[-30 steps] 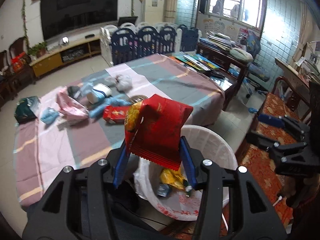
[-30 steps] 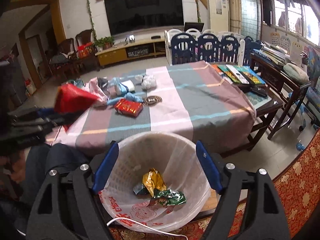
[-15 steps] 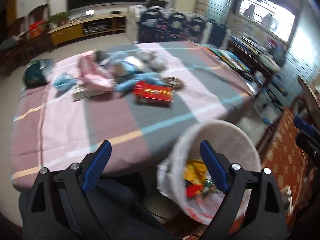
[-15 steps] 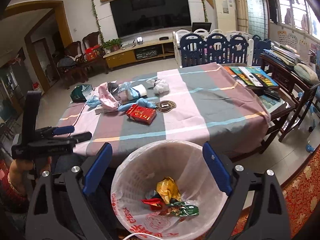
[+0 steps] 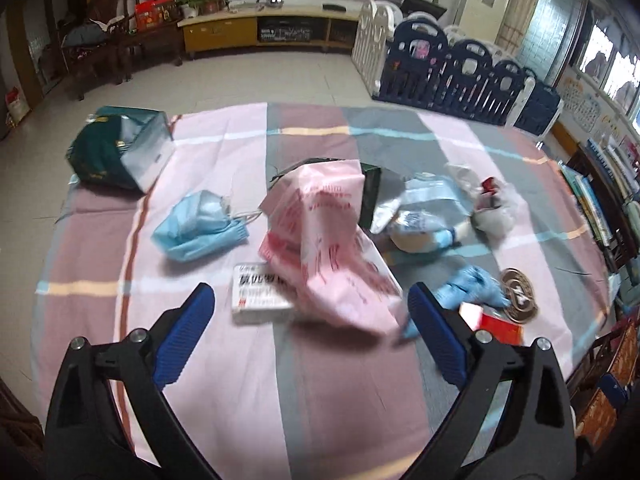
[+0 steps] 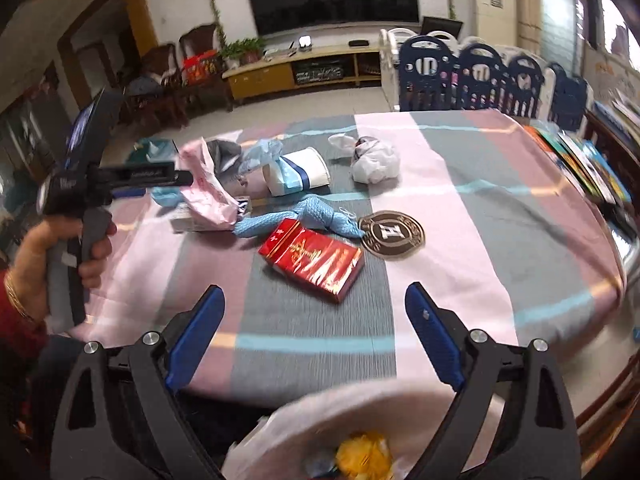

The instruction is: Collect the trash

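My left gripper (image 5: 310,296) hangs over the striped table (image 5: 340,380); its jaws are opening with nothing between them. Just beyond its tips lie a crumpled pink plastic bag (image 5: 328,240) and a white medicine box (image 5: 258,292), with a blue face mask (image 5: 200,224) to their left. My right gripper (image 6: 315,292) is open and empty, pointing at a red cigarette pack (image 6: 312,258). Behind the pack lie a blue glove (image 6: 304,216), a paper cup (image 6: 300,172) and a knotted white bag (image 6: 374,160). The white-lined bin (image 6: 360,412) sits below the right gripper.
A round brown disc (image 6: 392,234) lies right of the red pack. A green bag (image 5: 116,152) sits at the table's far left corner. Books (image 6: 580,160) line the right side. A hand (image 6: 36,248) holds the left gripper (image 6: 180,179) at the left edge.
The left gripper let the red snack bag fall into the bin, opened wide and swung left over the table. The right gripper moved from above the bin toward the table.
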### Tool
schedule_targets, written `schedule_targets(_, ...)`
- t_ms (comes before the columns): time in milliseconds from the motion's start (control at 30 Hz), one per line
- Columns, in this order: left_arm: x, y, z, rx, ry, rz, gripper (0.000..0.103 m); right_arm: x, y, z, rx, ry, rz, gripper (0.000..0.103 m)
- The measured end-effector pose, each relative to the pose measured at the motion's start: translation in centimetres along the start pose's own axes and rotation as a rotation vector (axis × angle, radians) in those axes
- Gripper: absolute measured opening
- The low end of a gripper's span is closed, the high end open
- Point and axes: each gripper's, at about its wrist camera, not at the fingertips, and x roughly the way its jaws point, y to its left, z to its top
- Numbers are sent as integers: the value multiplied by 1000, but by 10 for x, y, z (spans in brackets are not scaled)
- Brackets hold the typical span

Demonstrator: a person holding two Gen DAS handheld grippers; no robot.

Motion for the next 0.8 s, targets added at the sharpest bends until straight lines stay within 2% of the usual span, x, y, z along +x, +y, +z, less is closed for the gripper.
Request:
schedule_targets(67, 22, -4, 5, 15, 22, -4, 93, 30, 6, 9, -73, 26, -3, 90)
schedule_targets(100, 30, -5, 5, 21, 34, -12, 66, 47, 9, 13, -114, 49, -7, 90)
schedule_targets(133, 38, -5, 3, 31, 69, -30, 31, 58, 11, 15, -144, 67, -14, 90)
schedule_targets(167, 45, -4, 0, 32, 108, -60, 27, 74, 13, 17, -185, 88, -25, 90)
schedule_targets(233, 36, 3, -9, 15, 67, -101, 24, 95, 15, 18, -242, 116, -47, 90)
schedule_targets(433, -26, 29, -58, 12, -12, -135, 21, 150, 7, 17, -330, 241, -31, 90)
schedule_targets(467, -32, 35, -66, 8, -12, -130, 20, 151, 6, 17, -322, 235, -15, 90)
schedule_targets(500, -37, 41, -76, -2, -8, -127, 14, 151, 4, 18, -301, 241, 6, 90)
schedule_targets(567, -42, 56, -93, -46, 9, -110, 14, 149, 4, 16, -249, 278, 50, 82)
schedule_targets(700, -39, 85, -117, -117, 53, -97, 14, 128, 31, -1, -255, 316, 122, 80)
schedule_targets(767, -39, 91, -122, -130, 61, -89, 18, 117, 49, -14, -289, 337, 147, 80)
schedule_targets(800, -40, 92, -122, -133, 57, -98, 32, 111, 58, -19, -315, 334, 146, 81)
